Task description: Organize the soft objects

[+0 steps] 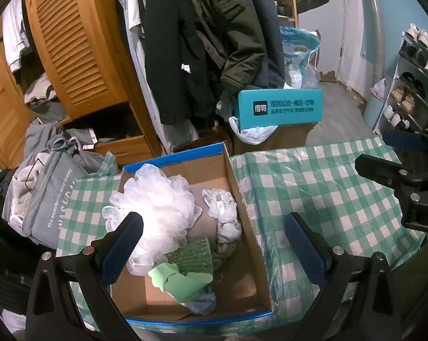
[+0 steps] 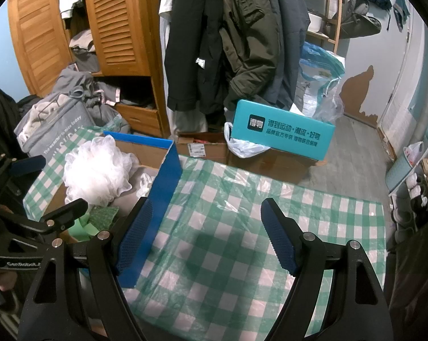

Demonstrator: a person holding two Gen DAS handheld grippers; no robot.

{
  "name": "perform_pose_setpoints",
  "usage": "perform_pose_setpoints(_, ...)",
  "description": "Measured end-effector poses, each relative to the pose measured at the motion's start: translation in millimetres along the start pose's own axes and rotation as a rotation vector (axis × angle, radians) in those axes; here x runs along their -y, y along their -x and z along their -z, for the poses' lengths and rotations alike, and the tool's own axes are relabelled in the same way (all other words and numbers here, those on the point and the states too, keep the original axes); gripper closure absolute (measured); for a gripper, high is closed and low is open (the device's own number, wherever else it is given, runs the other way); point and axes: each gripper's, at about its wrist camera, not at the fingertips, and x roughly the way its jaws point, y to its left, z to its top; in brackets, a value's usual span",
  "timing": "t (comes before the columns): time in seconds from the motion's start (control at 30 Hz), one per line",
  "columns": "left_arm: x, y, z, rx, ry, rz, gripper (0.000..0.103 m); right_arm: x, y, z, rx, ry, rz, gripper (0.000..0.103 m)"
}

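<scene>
A blue-edged cardboard box [image 1: 245, 199] stands on the green checked tablecloth [image 1: 313, 187]. In it lie a white mesh bath pouf [image 1: 154, 199], a grey cloth [image 1: 205, 224], a crumpled white plastic piece [image 1: 221, 201], a green scouring pad [image 1: 194, 255] and a light green glove [image 1: 182, 280]. My left gripper [image 1: 214, 244] is open and empty above the box's near half. My right gripper [image 2: 208, 236] is open and empty over the bare cloth, right of the box's blue wall [image 2: 157, 207]. The pouf [image 2: 97, 170] also shows in the right wrist view.
A teal shoe box [image 1: 279, 108] sits on cartons past the table's far edge. Hanging coats [image 1: 202, 42] and a wooden louvred wardrobe [image 1: 71, 42] stand behind. A grey laundry bag [image 1: 43, 196] is at the left, a shoe rack [image 1: 412, 85] at the right.
</scene>
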Motion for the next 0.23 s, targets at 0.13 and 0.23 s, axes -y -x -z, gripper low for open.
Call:
perform_pose_setpoints(0.13,0.5,0.1,-0.3,0.002,0.001,0.002,0.002,-0.1,-0.1,-0.2,0.000,0.000,0.000,0.024)
perform_pose_setpoints(0.23,2.2,0.5,2.3,0.003,0.000,0.002,0.002,-0.1,-0.2,-0.3,-0.001,0.000,0.000,0.024)
